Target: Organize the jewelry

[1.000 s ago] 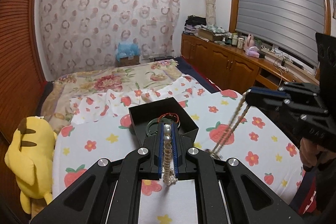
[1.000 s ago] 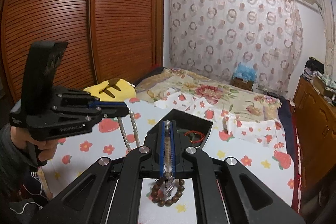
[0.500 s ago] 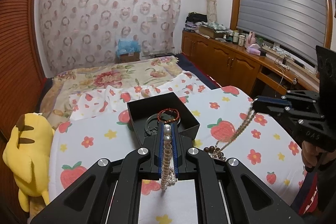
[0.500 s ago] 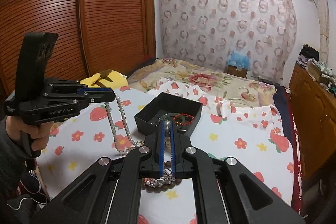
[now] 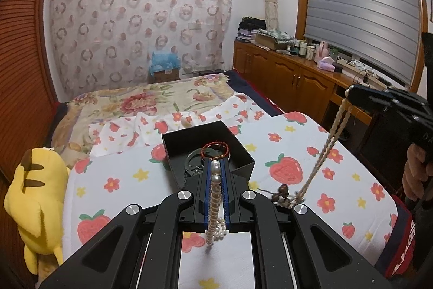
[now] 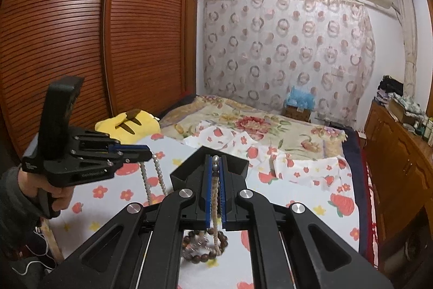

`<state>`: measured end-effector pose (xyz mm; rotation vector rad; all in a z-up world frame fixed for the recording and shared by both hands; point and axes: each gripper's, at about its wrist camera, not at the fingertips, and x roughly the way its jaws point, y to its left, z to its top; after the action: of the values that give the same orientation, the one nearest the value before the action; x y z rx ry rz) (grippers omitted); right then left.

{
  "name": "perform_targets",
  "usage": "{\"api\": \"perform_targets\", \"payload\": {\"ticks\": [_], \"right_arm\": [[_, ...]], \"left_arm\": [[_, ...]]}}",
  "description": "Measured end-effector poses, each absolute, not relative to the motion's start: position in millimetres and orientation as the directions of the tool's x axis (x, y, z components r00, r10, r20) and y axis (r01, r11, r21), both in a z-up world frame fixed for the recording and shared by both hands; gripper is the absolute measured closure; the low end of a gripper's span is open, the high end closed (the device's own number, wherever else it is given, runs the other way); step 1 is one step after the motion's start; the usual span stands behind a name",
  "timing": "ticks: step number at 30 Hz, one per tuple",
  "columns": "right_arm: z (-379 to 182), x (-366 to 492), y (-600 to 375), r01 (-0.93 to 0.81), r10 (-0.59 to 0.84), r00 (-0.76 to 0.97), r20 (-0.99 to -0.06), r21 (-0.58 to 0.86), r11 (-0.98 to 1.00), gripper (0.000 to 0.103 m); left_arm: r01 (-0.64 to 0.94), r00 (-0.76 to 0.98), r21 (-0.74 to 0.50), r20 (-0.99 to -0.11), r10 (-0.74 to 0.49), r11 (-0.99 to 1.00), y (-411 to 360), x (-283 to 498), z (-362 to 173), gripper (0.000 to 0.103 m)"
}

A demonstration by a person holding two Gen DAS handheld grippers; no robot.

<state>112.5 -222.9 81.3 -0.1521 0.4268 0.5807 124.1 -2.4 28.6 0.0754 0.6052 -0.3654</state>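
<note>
My left gripper (image 5: 215, 164) is shut on a white pearl necklace (image 5: 214, 197), whose lower end bunches beneath the jaws. Just beyond it sits an open black box (image 5: 186, 137) holding a red cord bracelet (image 5: 215, 148) and a dark bangle (image 5: 192, 163). My right gripper (image 6: 215, 159) is shut on a beige bead strand (image 6: 215, 207), which hangs down to a brown wooden bead bracelet (image 6: 201, 251) on the bed. The left wrist view has the right gripper (image 5: 349, 94) at the right with that strand (image 5: 322, 153) slanting down. In the right wrist view, the left gripper (image 6: 147, 153) holds up the pearls (image 6: 155, 172).
A strawberry-and-flower sheet (image 5: 284, 169) covers the bed. A yellow plush toy (image 5: 35, 202) lies at its left edge beside the wooden wardrobe (image 6: 81, 45). Wooden cabinets (image 5: 292, 77) with clutter run along the right wall. A person's hands hold both gripper handles.
The right gripper has moved up and away to the right, drawing the beige strand up; its end stays by the brown bracelet. The left gripper holds the pearls in place.
</note>
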Motion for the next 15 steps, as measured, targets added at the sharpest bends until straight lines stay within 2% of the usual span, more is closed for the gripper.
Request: {"api": "perform_targets", "payload": {"ticks": [10,15], "right_arm": [[89,105,-211,-0.633,0.578,0.7,-0.42,0.01,0.774,0.097],[51,123,-208,-0.605,0.514,0.673,-0.532,0.005,0.797,0.097]], "left_arm": [[0.356,0.759,-0.04,-0.571,-0.313,0.934,-3,124,29,0.097],[0.355,0.758,-0.04,-0.573,-0.312,0.934,0,123,31,0.097]]}}
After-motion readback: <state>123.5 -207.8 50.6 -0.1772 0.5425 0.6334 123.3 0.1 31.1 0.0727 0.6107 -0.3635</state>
